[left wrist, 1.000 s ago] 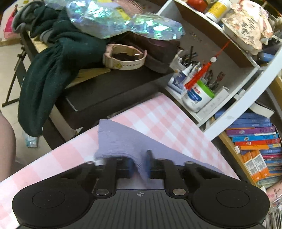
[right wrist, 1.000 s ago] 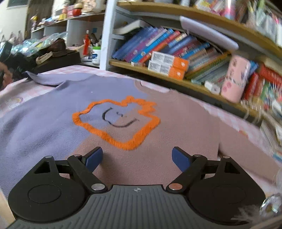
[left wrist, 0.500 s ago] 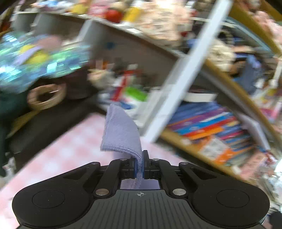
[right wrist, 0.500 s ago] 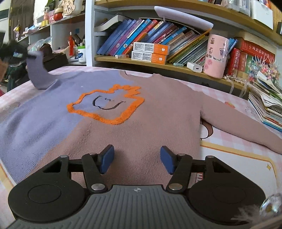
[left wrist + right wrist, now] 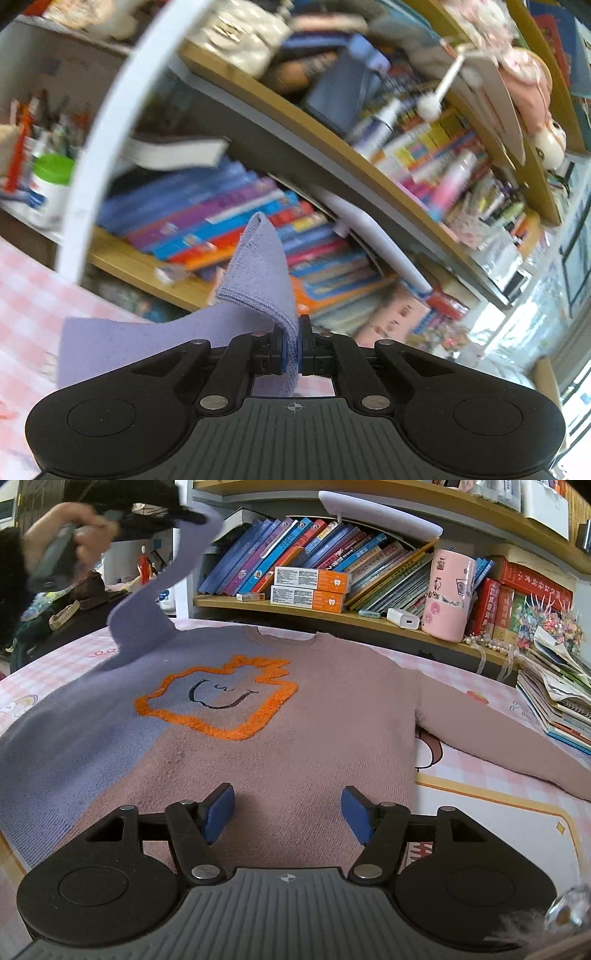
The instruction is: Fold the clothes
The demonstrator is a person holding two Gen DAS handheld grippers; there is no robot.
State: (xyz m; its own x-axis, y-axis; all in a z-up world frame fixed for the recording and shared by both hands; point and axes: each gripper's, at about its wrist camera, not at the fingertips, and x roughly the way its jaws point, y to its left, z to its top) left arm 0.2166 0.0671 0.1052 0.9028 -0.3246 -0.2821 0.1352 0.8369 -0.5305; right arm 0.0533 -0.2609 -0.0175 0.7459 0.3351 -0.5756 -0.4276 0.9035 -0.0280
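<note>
A sweater (image 5: 295,738), purple on its left half and mauve on its right with an orange-outlined patch, lies flat, front up, on the pink checked cloth (image 5: 498,812). My left gripper (image 5: 293,343) is shut on the cuff of the purple sleeve (image 5: 266,280). In the right wrist view that sleeve (image 5: 147,609) rises from the shoulder up to the left gripper (image 5: 184,515), held by a hand (image 5: 66,528) at the top left. My right gripper (image 5: 288,812) hovers over the sweater's lower hem. Its jaws are opening, and no fabric is pinched between the blue pads. The mauve sleeve stretches out to the right.
A bookshelf (image 5: 332,613) full of books and boxes runs along the far edge of the table. A pink cup (image 5: 447,594) stands on its lower board. A stack of books and papers (image 5: 554,701) sits at the right. Dark clutter lies beyond the table's left end.
The left gripper has lifted the purple sleeve off the table and swung it up and right towards the bookshelf. The right gripper's jaws have narrowed; it has edged slightly sideways.
</note>
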